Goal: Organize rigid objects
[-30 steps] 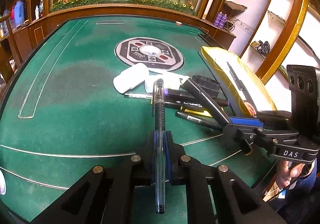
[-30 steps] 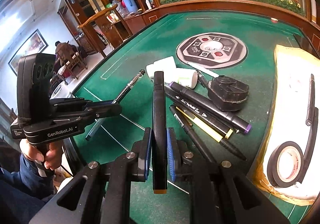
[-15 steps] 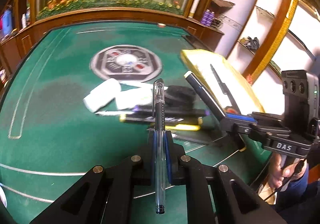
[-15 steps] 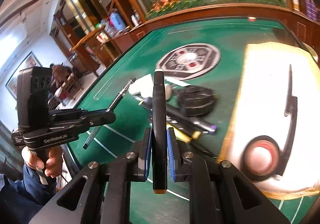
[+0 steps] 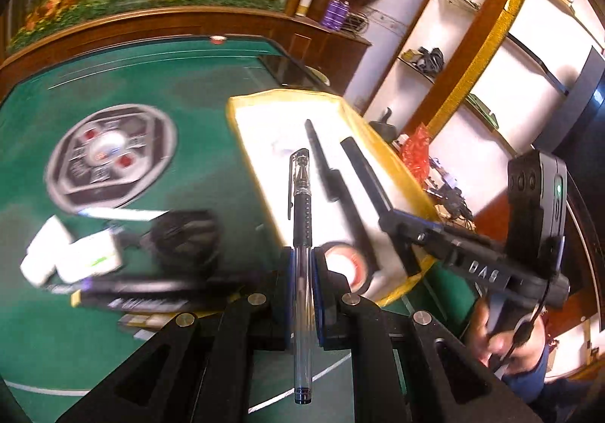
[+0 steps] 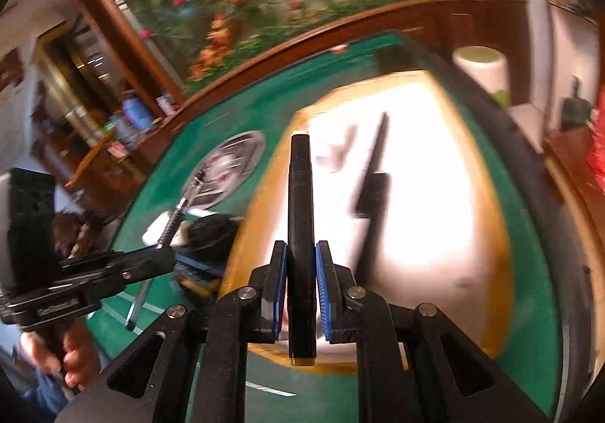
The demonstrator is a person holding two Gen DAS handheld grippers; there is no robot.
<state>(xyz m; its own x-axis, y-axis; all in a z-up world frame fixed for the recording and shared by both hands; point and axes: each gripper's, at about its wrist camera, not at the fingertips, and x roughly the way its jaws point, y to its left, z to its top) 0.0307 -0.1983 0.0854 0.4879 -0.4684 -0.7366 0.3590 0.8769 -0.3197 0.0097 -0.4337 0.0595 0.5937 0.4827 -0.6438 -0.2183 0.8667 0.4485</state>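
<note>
A pen (image 5: 328, 162) and tape (image 5: 346, 266) already lay in the tray (image 5: 393, 154); the left gripper (image 5: 302, 264) clamped a clear pen (image 5: 301, 234), the right gripper (image 6: 301, 279) a black marker (image 6: 300, 219); several pens (image 5: 143, 290) waited lower left.

right gripper (image 6: 301, 273) clamping black marker (image 6: 301, 219), above yellow-rimmed tray (image 6: 435, 196)

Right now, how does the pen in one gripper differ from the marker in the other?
The pen is thin with a clear barrel; the marker is thicker and solid black. The left gripper holds the pen, the right gripper the marker. Both are clamped lengthwise, pointing toward the yellow-rimmed tray.
</note>
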